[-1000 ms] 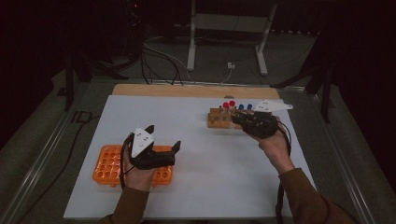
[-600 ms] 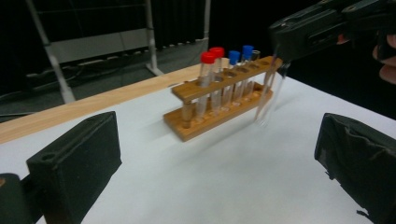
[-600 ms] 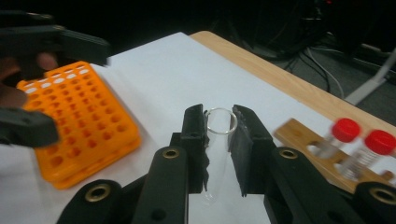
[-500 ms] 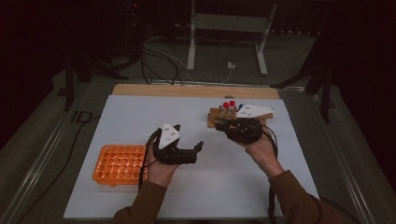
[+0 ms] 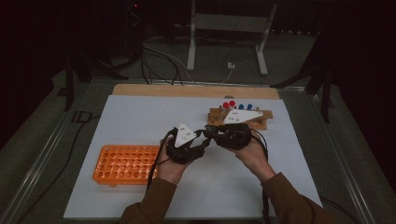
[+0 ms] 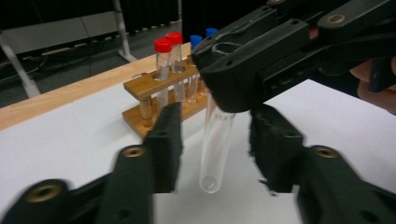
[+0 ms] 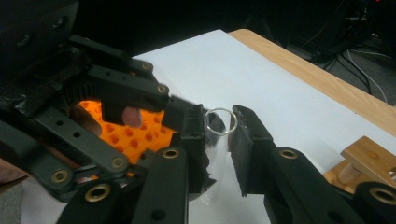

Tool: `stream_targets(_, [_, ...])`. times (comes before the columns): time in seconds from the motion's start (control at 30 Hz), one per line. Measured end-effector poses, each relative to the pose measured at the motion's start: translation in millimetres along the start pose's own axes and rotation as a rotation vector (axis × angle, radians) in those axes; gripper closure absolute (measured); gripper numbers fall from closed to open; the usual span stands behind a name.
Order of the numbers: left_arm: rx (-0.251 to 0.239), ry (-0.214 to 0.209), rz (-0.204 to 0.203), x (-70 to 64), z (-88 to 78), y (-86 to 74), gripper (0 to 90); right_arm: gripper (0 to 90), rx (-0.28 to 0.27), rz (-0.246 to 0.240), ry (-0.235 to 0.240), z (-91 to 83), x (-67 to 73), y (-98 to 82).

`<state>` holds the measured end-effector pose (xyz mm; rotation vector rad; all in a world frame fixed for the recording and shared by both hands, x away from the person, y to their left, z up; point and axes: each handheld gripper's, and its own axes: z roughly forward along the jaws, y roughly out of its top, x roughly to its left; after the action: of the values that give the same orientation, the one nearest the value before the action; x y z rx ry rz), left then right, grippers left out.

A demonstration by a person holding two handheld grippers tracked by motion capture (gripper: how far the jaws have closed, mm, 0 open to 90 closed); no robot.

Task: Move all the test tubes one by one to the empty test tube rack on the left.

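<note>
My right gripper (image 7: 219, 140) is shut on the top of a clear, uncapped test tube (image 6: 215, 149), which hangs upright over the white mat. My left gripper (image 6: 217, 140) has its jaws on either side of the tube's lower half. They have just been closing, and a small gap still shows on each side. In the high view the left gripper (image 5: 205, 140) and right gripper (image 5: 212, 134) meet nose to nose at the table's middle. The tube's open rim (image 7: 220, 122) shows between the right jaws.
A wooden rack (image 5: 217, 116) behind the grippers holds red-capped tubes (image 6: 163, 46) and blue-capped tubes (image 6: 196, 39). An orange tube tray (image 5: 126, 163) lies at the left on the white mat (image 5: 140, 121). A metal stand and cables sit beyond the table's far edge.
The left hand left the orange tray and moved right. The right hand moved left from the wooden rack with the tube. The grippers now meet, and the left jaws have narrowed around the tube.
</note>
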<state>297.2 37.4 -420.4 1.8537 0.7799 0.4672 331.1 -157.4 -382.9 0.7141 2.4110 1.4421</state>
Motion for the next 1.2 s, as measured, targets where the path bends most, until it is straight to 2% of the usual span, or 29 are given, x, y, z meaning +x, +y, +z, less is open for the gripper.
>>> stream_targets(0.17, [0.007,-0.013,0.003,0.8,0.8,-0.7,74.8,75.9,0.0,-0.001,0.016,2.3,1.2,-0.8])
stream_targets(0.3, [0.012,-0.021,0.018,1.4,-0.1,-1.2,76.1,75.6,0.0,0.001,0.02,2.4,1.3,-1.1])
stream_targets(0.43, [0.004,-0.014,0.003,5.5,-2.8,-1.8,76.2,54.5,-0.047,0.029,0.025,-3.3,0.6,-1.9])
stream_targets(0.5, [0.007,0.0,0.0,10.2,-5.2,-3.6,76.2,44.0,-0.066,0.05,0.017,-7.6,-1.4,-2.7])
stream_targets(0.53, [0.004,0.013,-0.016,14.7,-8.0,-6.7,76.2,40.0,-0.073,0.058,0.013,-10.3,-2.5,-3.7])
stream_targets(0.67, [0.001,0.033,-0.035,22.5,-13.8,-11.8,76.1,27.0,-0.123,0.104,-0.027,-21.5,-4.7,-13.4])
stream_targets(0.7, [0.001,0.041,-0.043,25.0,-15.6,-13.5,76.1,27.0,-0.123,0.104,-0.027,-21.5,-4.7,-13.4])
stream_targets(0.73, [0.002,0.049,-0.048,27.2,-17.3,-15.0,76.1,19.3,-0.13,0.109,-0.06,-25.1,-4.5,-20.6])
stream_targets(0.83, [0.012,0.078,-0.05,34.7,-24.5,-19.4,76.1,14.3,-0.127,0.111,-0.106,-28.9,-4.2,-31.4])
stream_targets(0.87, [0.012,0.078,-0.05,34.7,-24.5,-19.4,76.1,14.3,-0.127,0.111,-0.106,-28.9,-4.2,-31.4])
stream_targets(0.97, [0.017,0.097,-0.057,39.5,-29.7,-23.1,76.1,4.5,-0.111,0.111,-0.154,-32.6,-6.5,-43.1])
stream_targets(1.1, [0.021,0.12,-0.068,45.8,-35.1,-29.0,76.1,0.0,-0.122,0.121,-0.196,-41.5,-10.3,-56.1])
stream_targets(1.2, [0.027,0.134,-0.078,50.4,-37.4,-33.4,76.1,0.0,-0.14,0.138,-0.205,-47.5,-12.3,-61.9])
